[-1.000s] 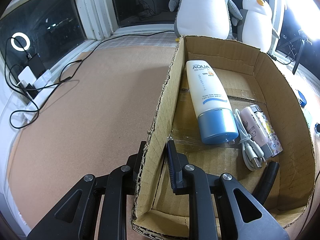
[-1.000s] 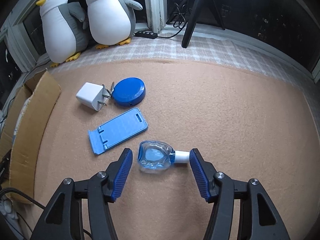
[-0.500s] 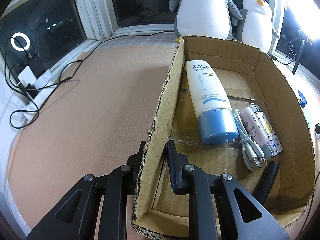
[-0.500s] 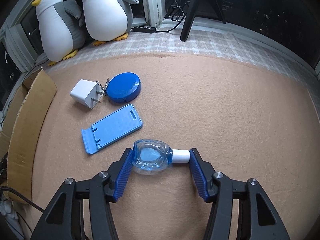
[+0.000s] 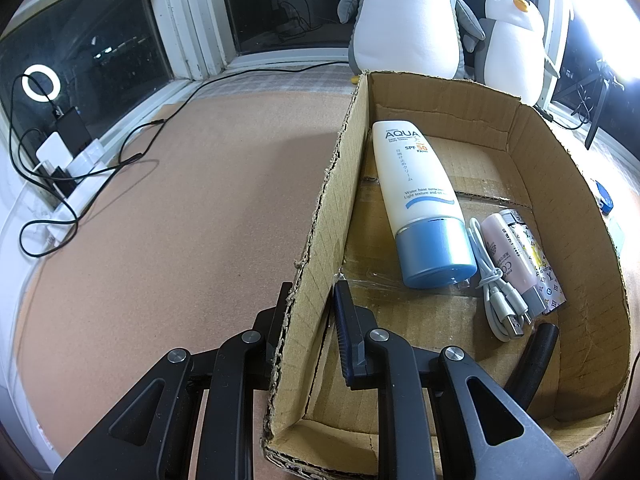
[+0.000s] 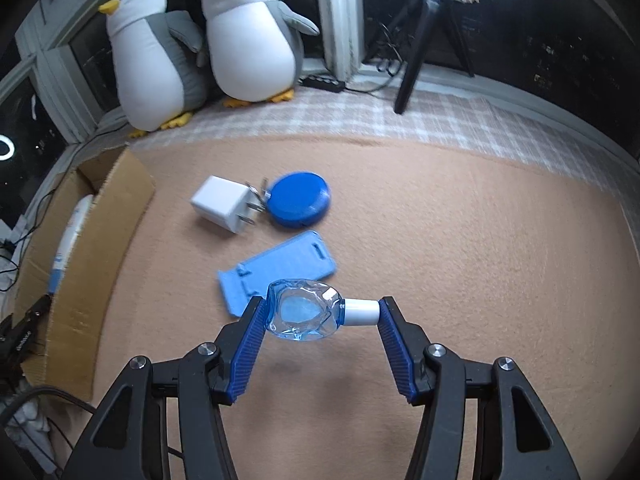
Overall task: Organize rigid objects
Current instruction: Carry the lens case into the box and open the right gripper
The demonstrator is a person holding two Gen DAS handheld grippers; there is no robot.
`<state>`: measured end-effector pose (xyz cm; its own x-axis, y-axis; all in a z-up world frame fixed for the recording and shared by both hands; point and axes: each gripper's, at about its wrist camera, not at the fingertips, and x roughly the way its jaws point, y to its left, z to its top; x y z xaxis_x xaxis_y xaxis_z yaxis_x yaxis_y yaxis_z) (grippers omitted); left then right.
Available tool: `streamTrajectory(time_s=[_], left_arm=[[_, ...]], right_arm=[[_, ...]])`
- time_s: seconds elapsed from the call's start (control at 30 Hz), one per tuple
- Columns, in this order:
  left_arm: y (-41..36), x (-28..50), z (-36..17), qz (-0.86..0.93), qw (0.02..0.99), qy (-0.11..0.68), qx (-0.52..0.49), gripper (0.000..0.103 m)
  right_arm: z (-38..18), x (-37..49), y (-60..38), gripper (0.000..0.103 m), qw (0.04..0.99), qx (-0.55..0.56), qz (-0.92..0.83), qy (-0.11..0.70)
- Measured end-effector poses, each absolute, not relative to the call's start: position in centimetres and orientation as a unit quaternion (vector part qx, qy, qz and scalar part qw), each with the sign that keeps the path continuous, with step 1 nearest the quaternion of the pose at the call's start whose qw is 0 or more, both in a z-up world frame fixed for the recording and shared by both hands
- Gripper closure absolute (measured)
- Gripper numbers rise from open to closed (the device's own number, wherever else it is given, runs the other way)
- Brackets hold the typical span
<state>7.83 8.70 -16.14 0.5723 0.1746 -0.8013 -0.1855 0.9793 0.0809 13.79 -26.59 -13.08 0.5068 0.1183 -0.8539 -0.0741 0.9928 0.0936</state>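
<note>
Clear blue plastic bottle (image 6: 303, 314) sits pinched end to end in the right tongs (image 6: 320, 312), above the carpet; light, slick, likely to pivot. Left tongs (image 5: 310, 312) clamp the cardboard box (image 5: 320, 240) wall between them.

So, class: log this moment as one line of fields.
left tool: shut on box wall | right tool: shut on small bottle, off mat | target: box

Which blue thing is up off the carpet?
The small clear blue bottle with the white cap. The right gripper holds it end to end above the carpet, while the round blue case and the flat blue phone stand lie on it.
</note>
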Motion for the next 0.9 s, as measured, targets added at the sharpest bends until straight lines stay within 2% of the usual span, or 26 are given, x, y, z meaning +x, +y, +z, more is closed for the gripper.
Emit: streamTrajectory(time_s=[0.47, 0.9], left_arm=[[8.7, 7.8, -16.1, 0.102, 0.887, 0.451, -0.007, 0.085], [8.8, 7.7, -16.1, 0.101, 0.887, 0.450, -0.009, 0.085]], right_arm=[[-7.6, 13.4, -14.6, 0.050, 0.870, -0.043, 0.214, 0.442], [-8.9, 12.7, -4.9, 0.050, 0.839, -0.111, 0.294, 0.444]])
